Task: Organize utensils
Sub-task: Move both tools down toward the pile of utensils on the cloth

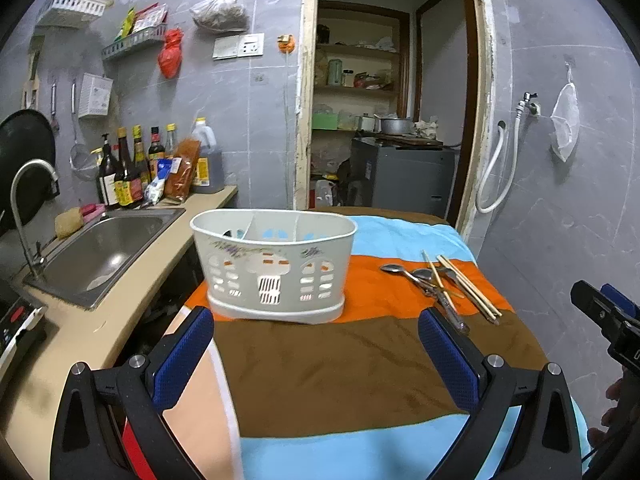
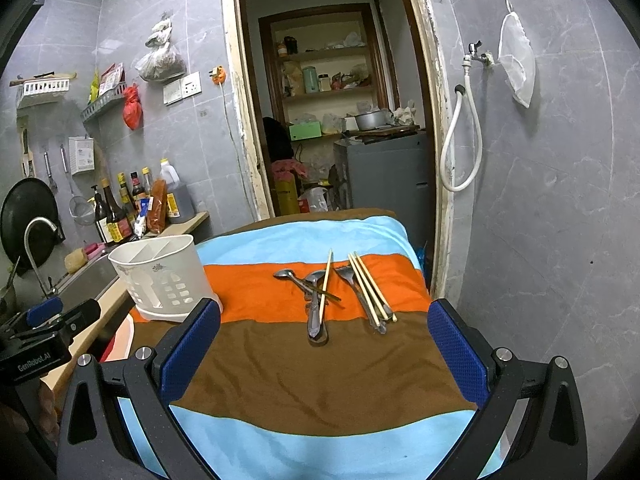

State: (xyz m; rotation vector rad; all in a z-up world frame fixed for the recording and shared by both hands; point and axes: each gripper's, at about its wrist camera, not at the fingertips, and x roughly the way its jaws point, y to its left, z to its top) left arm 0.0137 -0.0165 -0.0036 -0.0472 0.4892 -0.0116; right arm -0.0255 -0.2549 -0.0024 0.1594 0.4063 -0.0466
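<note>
A striped cloth [image 2: 304, 368] in blue, orange and brown covers the work surface, and everything the task concerns sits on its orange band. The white perforated utensil caddy [image 1: 274, 264] stands upright at the left end of that band, next to the steel sink [image 1: 108, 252], its divided compartments apparently empty as far as the views show. To the right of the caddy, well apart from it, lies the loose cutlery: several metal spoons [image 2: 316, 304] and a bundle of wooden chopsticks [image 2: 372, 288], with one lone chopstick [image 2: 325, 280] crossing the spoons. Their long axes run roughly away from the cameras, handles toward the brown stripe. The right gripper [image 2: 324, 344] hovers spread wide and empty over the brown stripe, and the spoons lie straight ahead between its fingers, so it looks the nearer and better aligned for a first pick. The left gripper [image 1: 316, 352], likewise spread and holding nothing, faces the caddy, with the cutlery off to its right.
</note>
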